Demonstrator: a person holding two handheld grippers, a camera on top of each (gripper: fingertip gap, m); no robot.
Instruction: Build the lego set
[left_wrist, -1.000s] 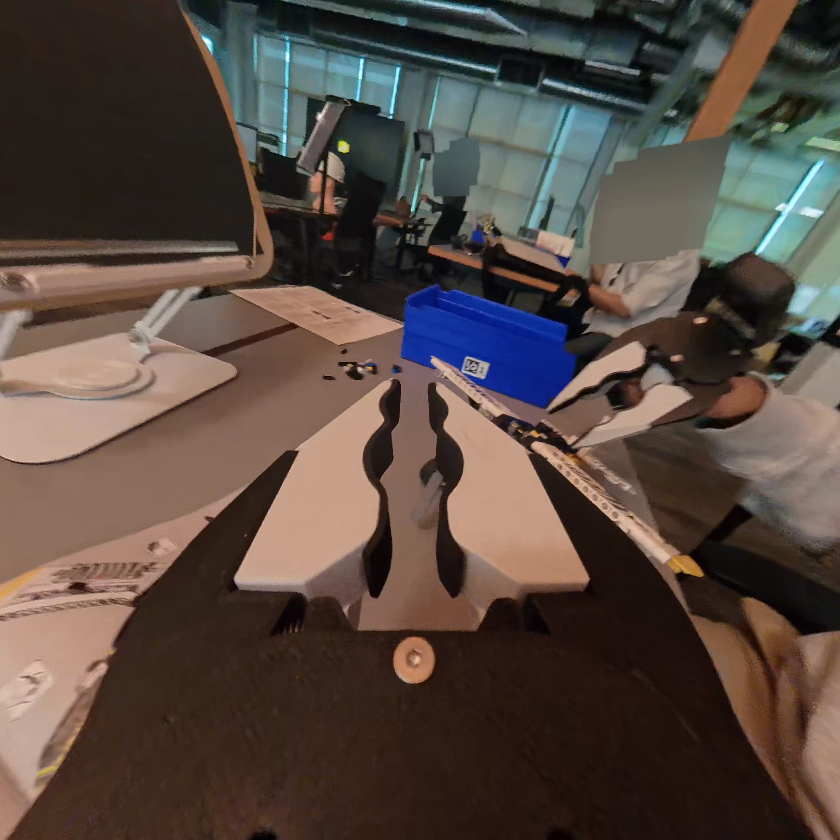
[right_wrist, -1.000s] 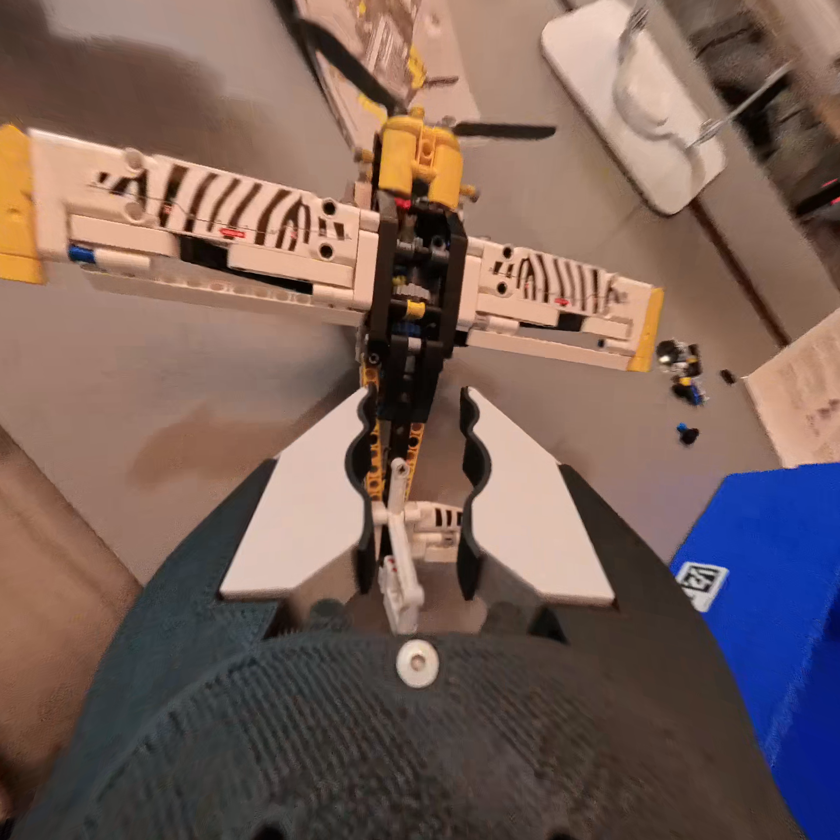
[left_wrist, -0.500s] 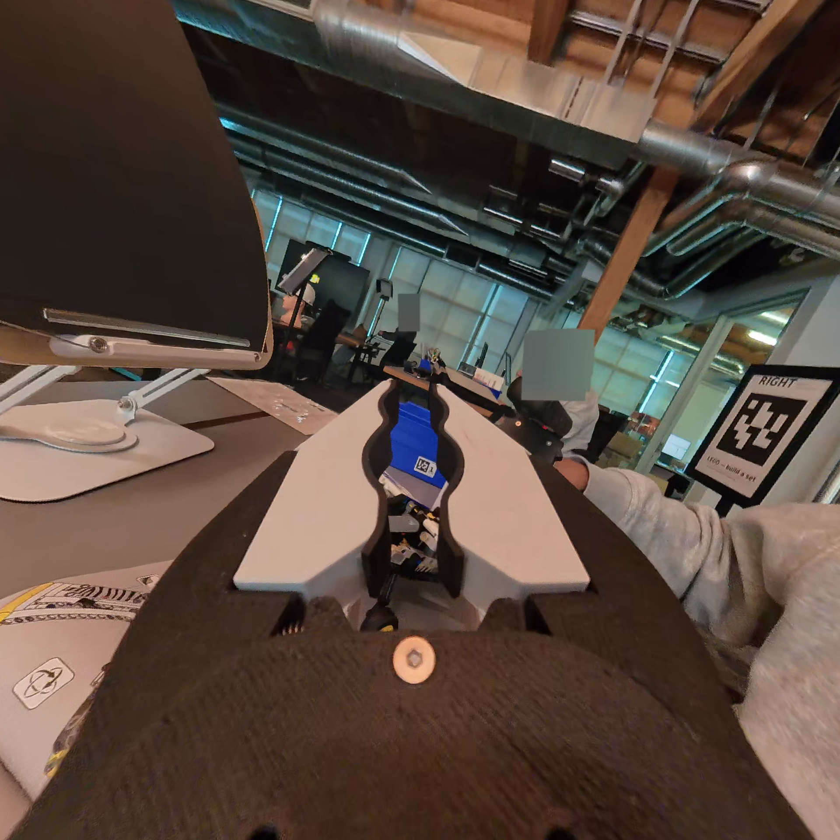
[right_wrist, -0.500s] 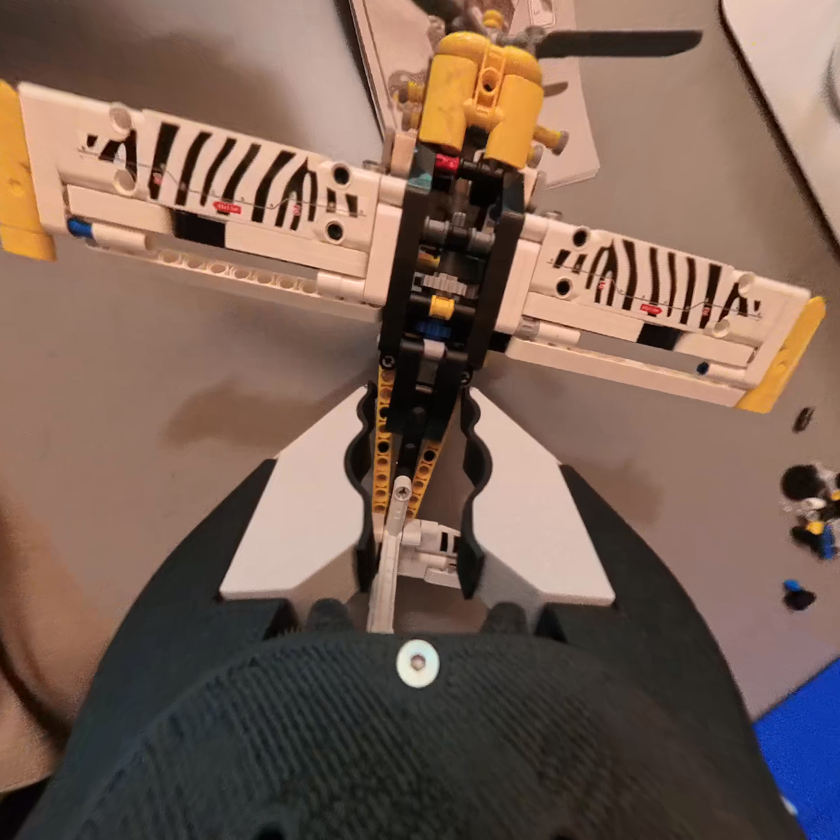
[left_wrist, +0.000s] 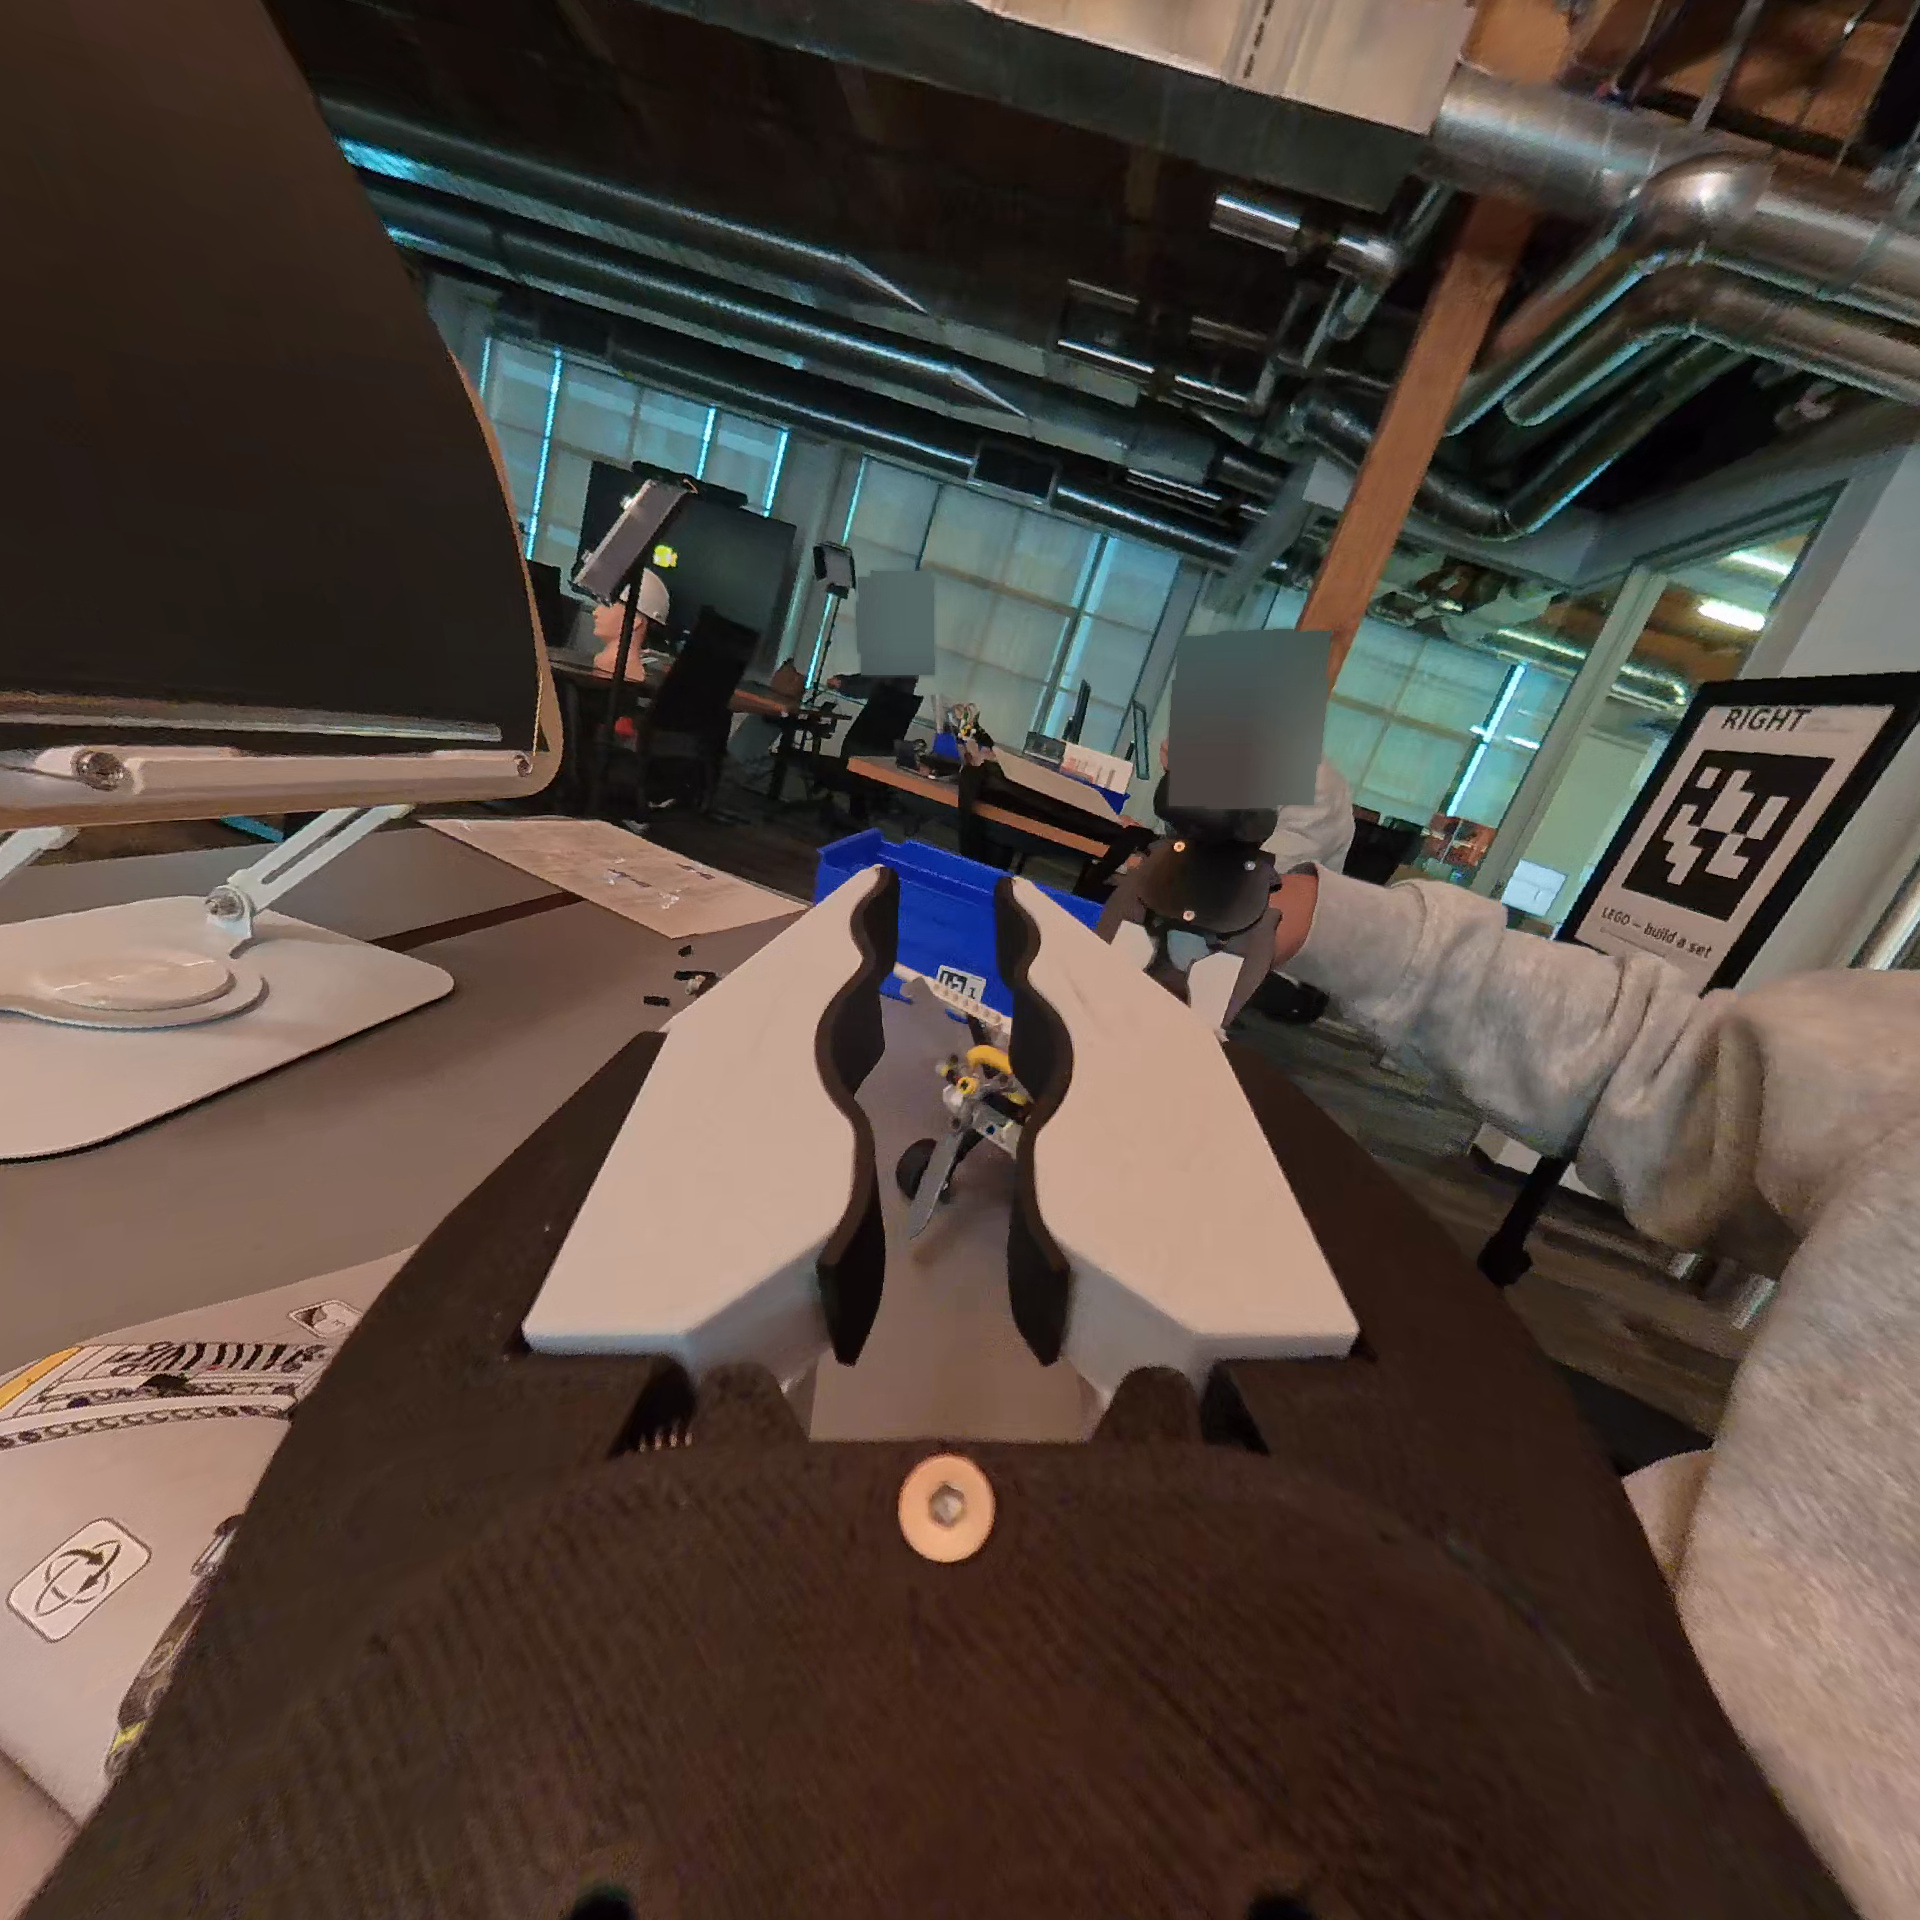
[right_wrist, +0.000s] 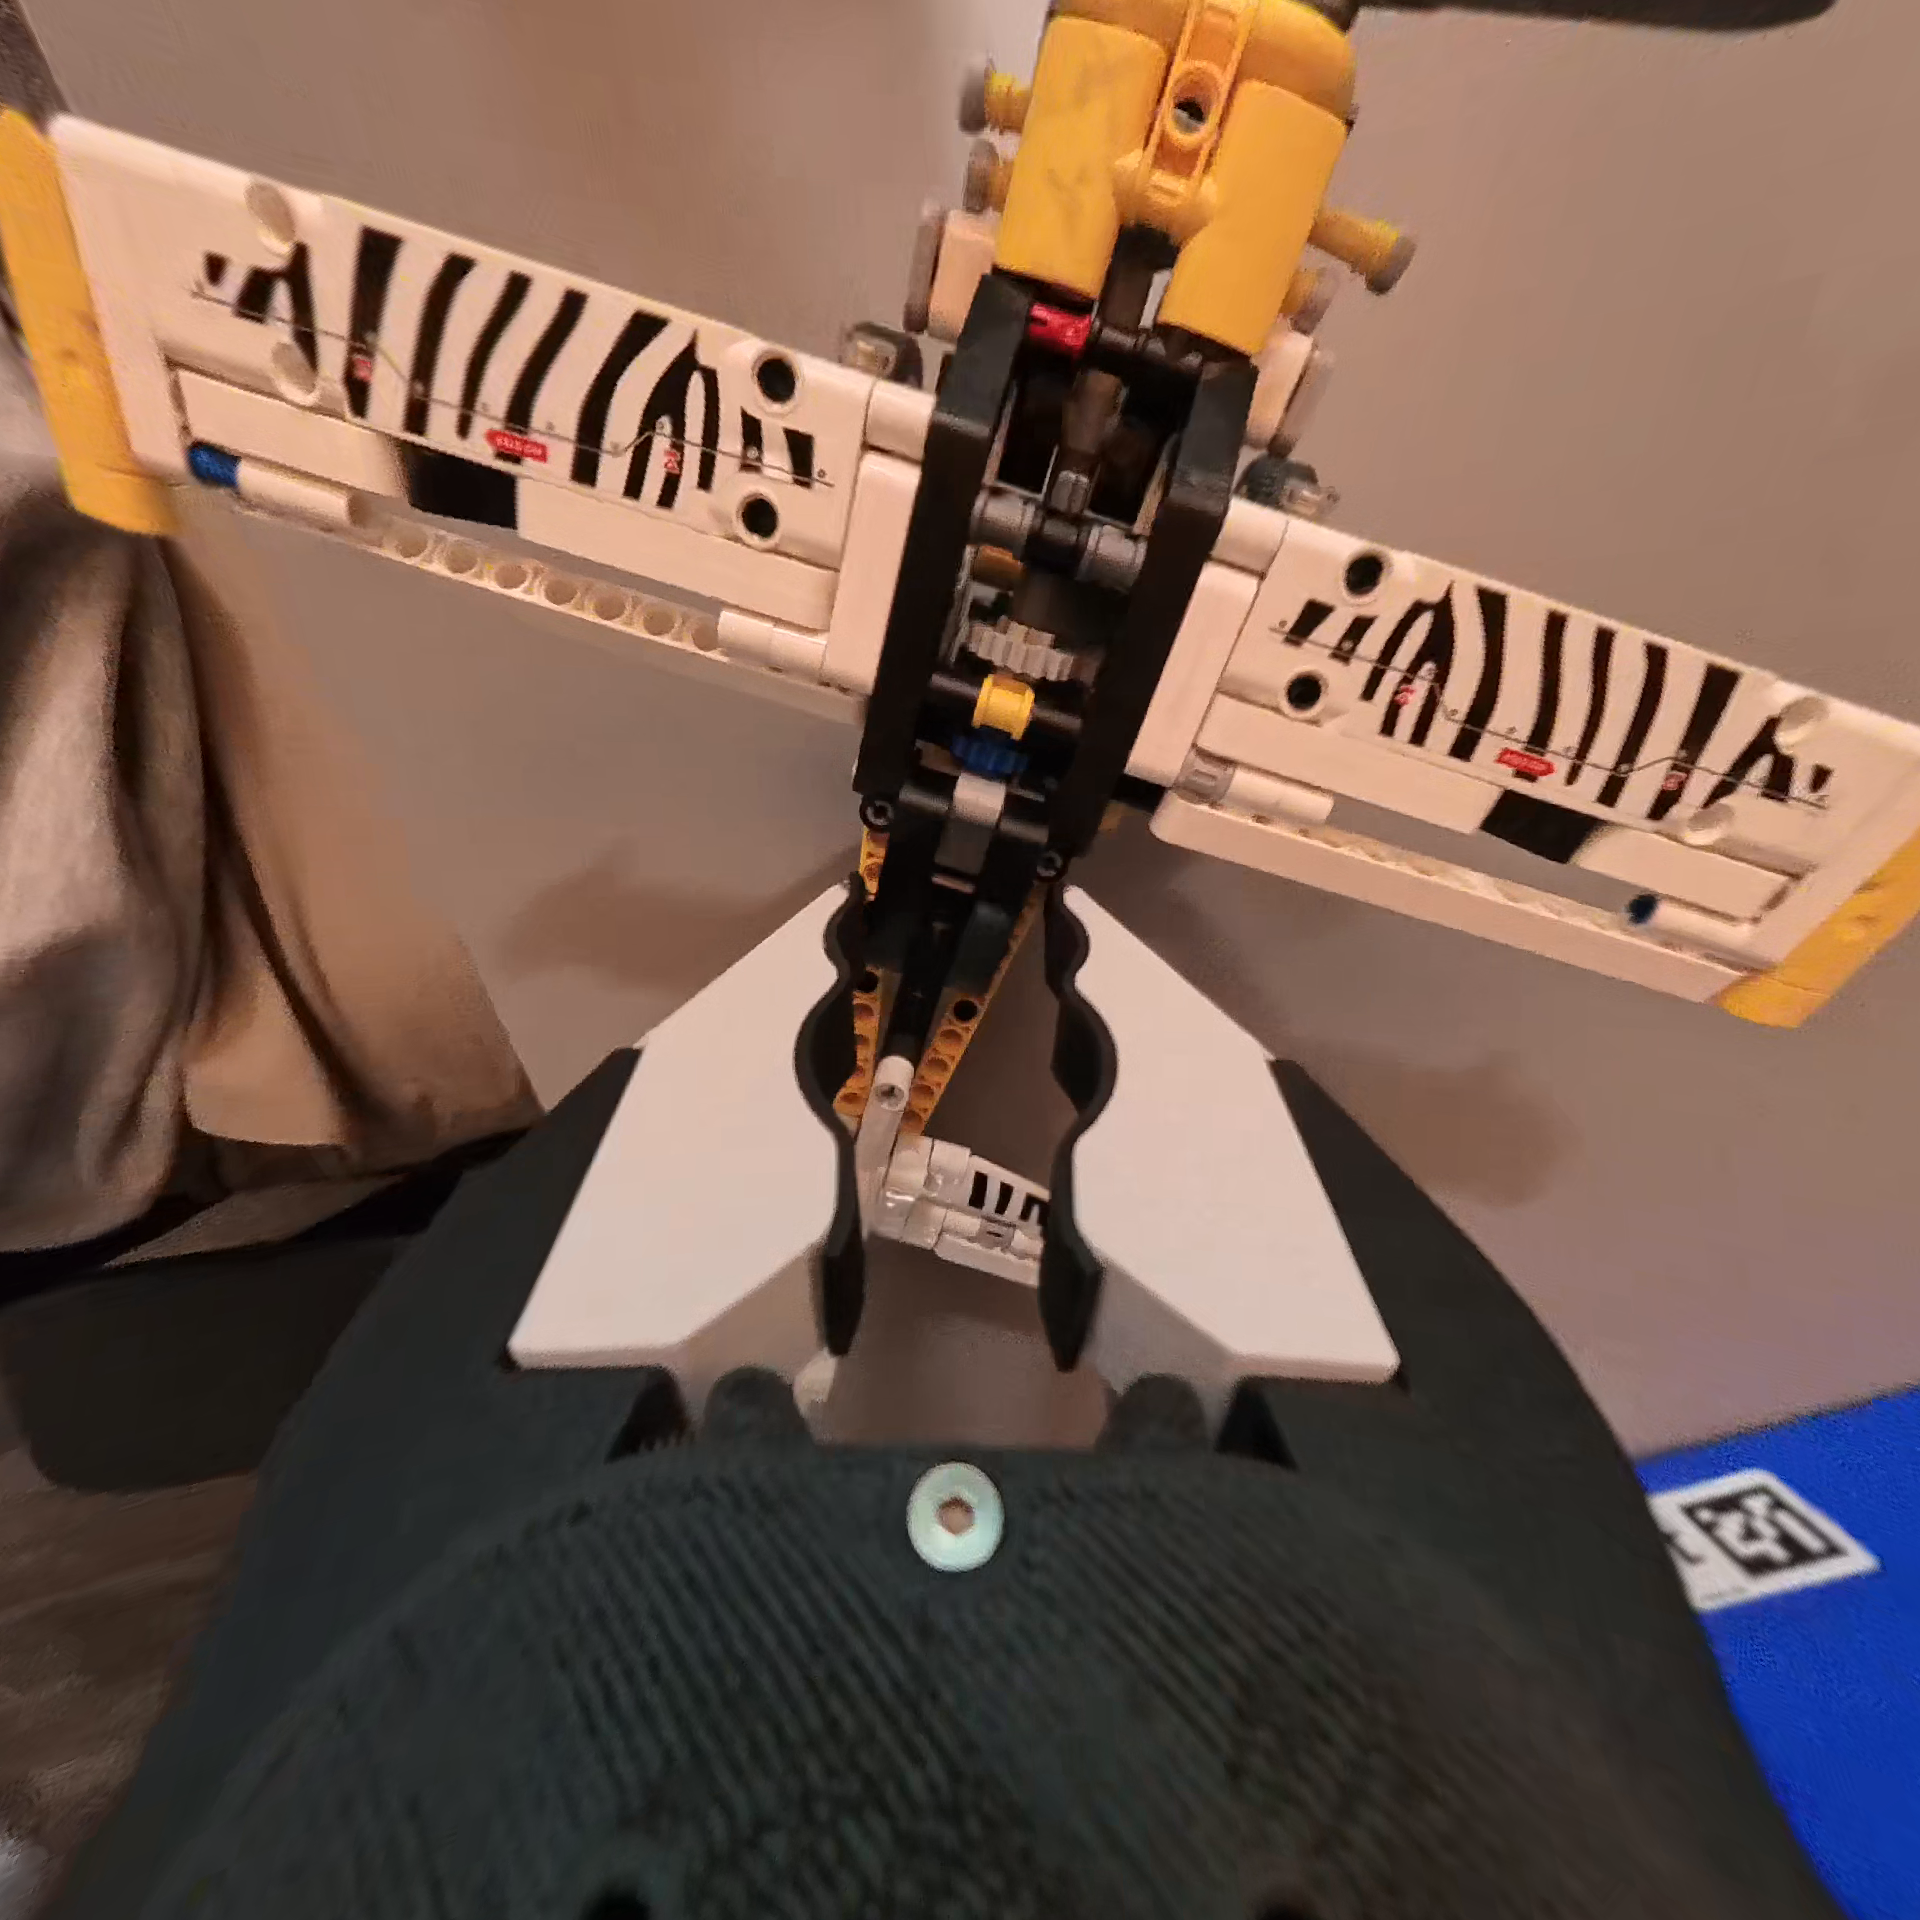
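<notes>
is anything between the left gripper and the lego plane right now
Nothing visible. The left gripper has its jaws apart, and the plane shows straight through the gap, with only bare table in between. The right gripper holds the plane's tail.

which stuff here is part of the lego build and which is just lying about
Job:
- lego plane
- right gripper, gripping its tail
- left gripper
- loose pieces
- instruction booklet
- blue bin

Lying about:
- tablet stand
- marker sign
</notes>
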